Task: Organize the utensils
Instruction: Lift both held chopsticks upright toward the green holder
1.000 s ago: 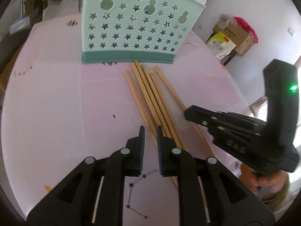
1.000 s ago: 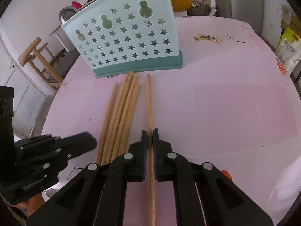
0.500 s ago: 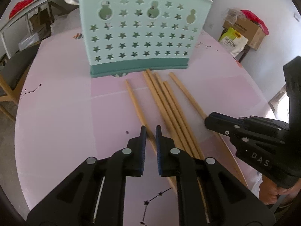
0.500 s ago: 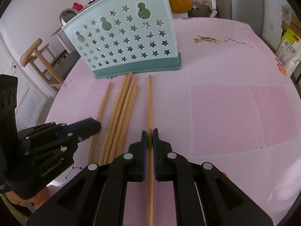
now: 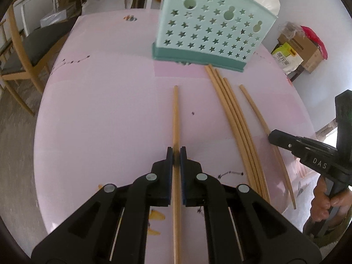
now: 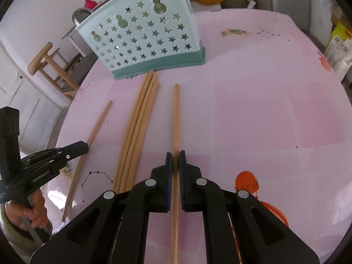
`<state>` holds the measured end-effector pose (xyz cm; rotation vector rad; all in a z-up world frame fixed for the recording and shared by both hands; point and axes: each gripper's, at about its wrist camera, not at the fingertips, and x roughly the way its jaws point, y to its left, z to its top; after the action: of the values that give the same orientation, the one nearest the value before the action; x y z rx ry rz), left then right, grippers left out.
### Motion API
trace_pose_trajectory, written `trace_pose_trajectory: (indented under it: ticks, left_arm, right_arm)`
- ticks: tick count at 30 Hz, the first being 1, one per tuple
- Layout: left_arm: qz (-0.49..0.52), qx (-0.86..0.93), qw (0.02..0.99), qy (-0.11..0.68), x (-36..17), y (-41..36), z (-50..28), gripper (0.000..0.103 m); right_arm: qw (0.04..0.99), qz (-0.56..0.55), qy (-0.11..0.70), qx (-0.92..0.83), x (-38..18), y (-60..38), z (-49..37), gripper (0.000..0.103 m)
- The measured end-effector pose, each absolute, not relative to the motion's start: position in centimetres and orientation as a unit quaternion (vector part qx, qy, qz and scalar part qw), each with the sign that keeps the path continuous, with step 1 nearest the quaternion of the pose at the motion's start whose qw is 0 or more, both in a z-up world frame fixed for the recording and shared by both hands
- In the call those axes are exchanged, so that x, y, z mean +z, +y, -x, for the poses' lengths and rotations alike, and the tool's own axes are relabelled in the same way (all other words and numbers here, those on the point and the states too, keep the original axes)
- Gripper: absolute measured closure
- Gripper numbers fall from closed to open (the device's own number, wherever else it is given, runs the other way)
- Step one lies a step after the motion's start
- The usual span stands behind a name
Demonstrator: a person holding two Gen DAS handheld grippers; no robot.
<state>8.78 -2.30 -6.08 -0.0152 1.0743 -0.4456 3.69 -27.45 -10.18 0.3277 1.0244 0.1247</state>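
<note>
Since the earlier frame, the left gripper (image 5: 176, 154) has shifted sideways onto a lone chopstick (image 5: 175, 114); its jaws have just closed on it. Right gripper (image 6: 175, 157) clamps another chopstick (image 6: 175, 114). Four chopsticks (image 6: 138, 123) lie bundled between them, tips touching the basket (image 6: 140, 37). Bare pink table (image 6: 264, 110) spreads rightward to its edge.

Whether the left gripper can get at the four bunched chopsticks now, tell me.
Probably not: the left gripper is shut on a single chopstick. The bunched chopsticks lie unobstructed to its right, but its jaws are full.
</note>
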Motion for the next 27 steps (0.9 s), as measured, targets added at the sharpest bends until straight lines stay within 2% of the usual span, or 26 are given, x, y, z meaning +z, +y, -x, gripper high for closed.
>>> trace_pose_trajectory:
  ticks: [3, 8, 15, 19, 22, 24, 25, 27]
  left_arm:
    - [-0.001, -0.212, 0.834, 0.510, -5.9, -2.3, -8.8, 0.087]
    - [-0.022, -0.215, 0.832, 0.510, -5.8, -3.4, -9.5, 0.087]
    - [-0.058, -0.214, 0.838, 0.499, -5.6, -5.0, -11.2, 0.087]
    - [-0.079, -0.213, 0.842, 0.489, -5.5, -5.9, -12.3, 0.087]
    - [-0.087, -0.210, 0.845, 0.485, -5.4, -6.3, -12.7, 0.089]
    - [-0.089, -0.200, 0.848, 0.483, -5.3, -6.3, -13.0, 0.098]
    - [-0.083, -0.197, 0.849, 0.484, -5.3, -6.2, -13.2, 0.098]
    - [-0.076, -0.194, 0.850, 0.485, -5.2, -6.1, -13.4, 0.098]
  right_arm:
    - [0.856, -0.141, 0.492, 0.066, -10.0, -27.1, -4.2, 0.094]
    - [0.859, -0.118, 0.493, 0.069, -9.7, -26.1, -5.2, 0.083]
    - [0.867, -0.082, 0.487, 0.062, -9.7, -25.0, -6.5, 0.083]
    - [0.873, -0.064, 0.481, 0.056, -9.7, -24.8, -7.4, 0.084]
    - [0.877, -0.052, 0.475, 0.046, -9.7, -24.5, -7.9, 0.088]
    - [0.880, -0.051, 0.471, 0.042, -9.7, -24.6, -8.1, 0.091]
    - [0.880, -0.054, 0.471, 0.040, -9.7, -24.7, -8.2, 0.096]
    - [0.878, -0.070, 0.471, 0.039, -9.8, -25.3, -8.4, 0.097]
